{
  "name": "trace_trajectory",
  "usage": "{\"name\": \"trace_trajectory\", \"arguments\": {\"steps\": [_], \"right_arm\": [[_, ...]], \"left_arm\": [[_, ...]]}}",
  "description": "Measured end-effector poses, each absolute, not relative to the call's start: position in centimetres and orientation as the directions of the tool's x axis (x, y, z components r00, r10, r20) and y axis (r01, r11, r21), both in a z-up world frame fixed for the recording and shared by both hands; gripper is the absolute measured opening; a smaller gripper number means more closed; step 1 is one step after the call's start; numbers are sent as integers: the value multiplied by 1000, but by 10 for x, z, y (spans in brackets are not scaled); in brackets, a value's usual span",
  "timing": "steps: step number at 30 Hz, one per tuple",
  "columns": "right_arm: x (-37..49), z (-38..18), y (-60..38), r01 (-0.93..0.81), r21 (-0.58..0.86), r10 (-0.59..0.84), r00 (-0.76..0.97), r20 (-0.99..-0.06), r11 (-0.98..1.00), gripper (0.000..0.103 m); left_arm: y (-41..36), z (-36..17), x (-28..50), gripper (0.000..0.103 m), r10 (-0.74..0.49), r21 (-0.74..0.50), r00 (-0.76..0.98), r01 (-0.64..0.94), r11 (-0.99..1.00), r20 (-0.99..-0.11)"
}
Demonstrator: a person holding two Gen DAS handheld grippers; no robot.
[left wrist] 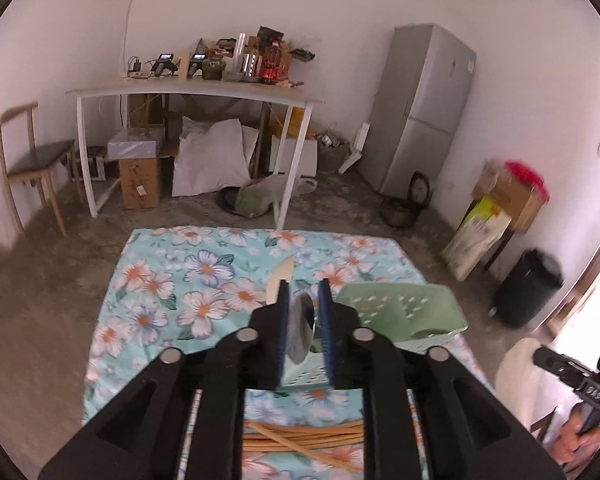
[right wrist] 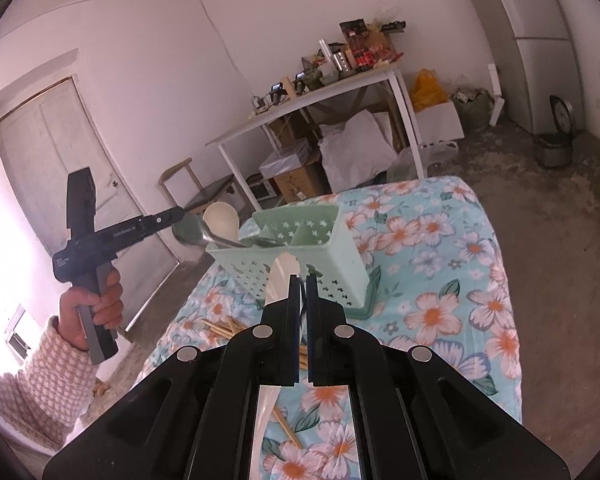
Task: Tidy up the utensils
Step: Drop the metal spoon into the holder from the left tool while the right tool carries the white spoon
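Steel spoon goes into the green caddy

The metal spoon (right wrist: 204, 236) leans in the green utensil caddy (right wrist: 300, 256), centre frame on the floral tablecloth (right wrist: 452, 280). The left gripper (left wrist: 304, 316) has its jaws parted, released around the bowl. The right gripper (right wrist: 303, 316) is clenched on a cream plastic utensil (right wrist: 282, 276); bamboo chopsticks (left wrist: 300, 434) lie below.

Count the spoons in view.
3. A metal spoon lies between the left fingers, handle in the green caddy; a cream spoon stands at one end of the caddy; a second cream spoon is clamped in the right fingers. The caddy may hide more.
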State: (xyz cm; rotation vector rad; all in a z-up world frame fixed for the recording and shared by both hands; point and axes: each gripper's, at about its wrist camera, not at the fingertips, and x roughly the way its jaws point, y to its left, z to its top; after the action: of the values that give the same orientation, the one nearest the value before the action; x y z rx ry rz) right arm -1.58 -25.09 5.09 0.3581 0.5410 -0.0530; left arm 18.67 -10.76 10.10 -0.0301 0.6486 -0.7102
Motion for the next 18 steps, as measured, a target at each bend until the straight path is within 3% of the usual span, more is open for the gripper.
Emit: {"name": "trace_trajectory", "arguments": {"steps": [4, 7, 18], "right_arm": [[-10, 61, -253, 144, 326, 37, 871, -491, 934, 1], [-2, 70, -257, 147, 325, 24, 883, -470, 934, 1], [33, 129, -271, 157, 277, -70, 951, -302, 948, 1]], "left_arm": [[-90, 106, 175, 41, -642, -269, 595, 597, 756, -484], [-73, 110, 166, 49, -651, -291, 614, 588, 755, -446], [-36, 100, 154, 52, -675, -369, 612, 565, 738, -412]]}}
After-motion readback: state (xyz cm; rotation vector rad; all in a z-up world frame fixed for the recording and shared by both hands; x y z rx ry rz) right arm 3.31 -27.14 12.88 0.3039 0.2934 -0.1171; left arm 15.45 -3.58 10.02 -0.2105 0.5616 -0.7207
